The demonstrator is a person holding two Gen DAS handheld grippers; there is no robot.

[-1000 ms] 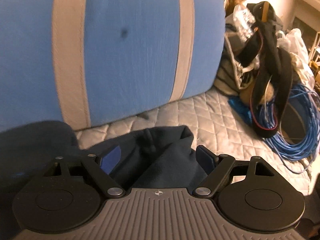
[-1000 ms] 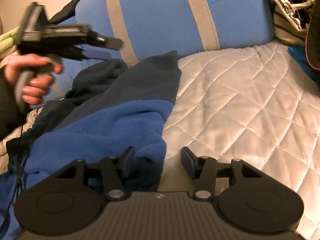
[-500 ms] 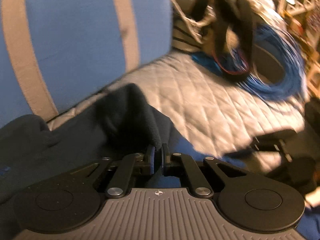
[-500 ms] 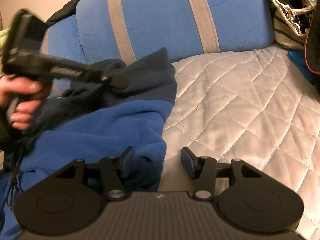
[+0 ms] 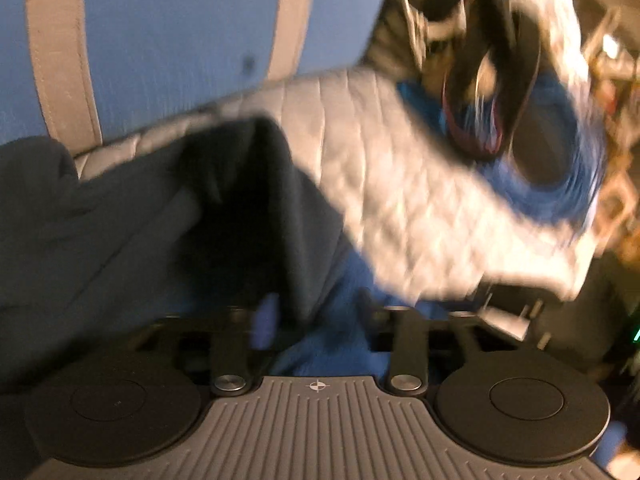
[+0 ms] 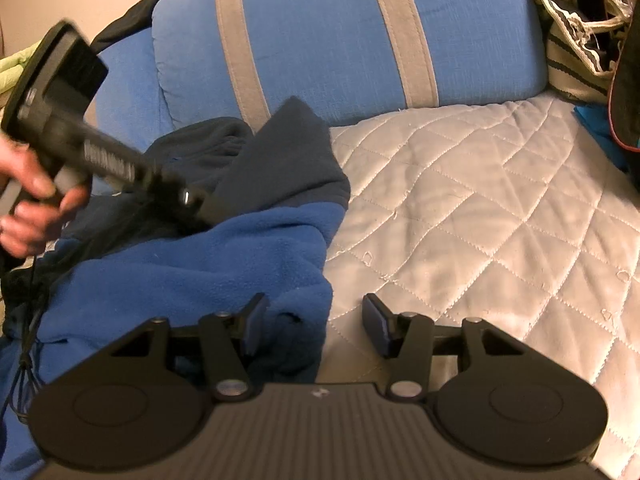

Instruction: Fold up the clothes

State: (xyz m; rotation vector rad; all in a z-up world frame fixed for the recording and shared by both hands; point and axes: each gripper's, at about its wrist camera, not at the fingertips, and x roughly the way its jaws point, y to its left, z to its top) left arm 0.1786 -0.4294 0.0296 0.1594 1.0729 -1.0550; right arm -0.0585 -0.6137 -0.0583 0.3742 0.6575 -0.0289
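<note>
Lying on the quilted grey bedcover (image 6: 480,216), the fleece garment (image 6: 224,264) showed a bright blue body with a dark navy section bunched toward the blue pillow with 2 grey stripes (image 6: 340,36) behind it. The left gripper (image 5: 316,320) sat low over the garment with its jaws spread wide, a navy fold rising between them and blue fleece beneath; nothing was clamped, though that view was heavily blurred. From the right wrist view, the same tool's tip pressed into the navy folds, held by the left hand (image 6: 36,204). The right gripper (image 6: 316,320) was also wide apart, its left finger (image 6: 254,322) touching the blue hem's edge and its right finger over bare quilt. A coil of blue cable (image 5: 560,184) and dark straps lay at the bed's far right.
</note>
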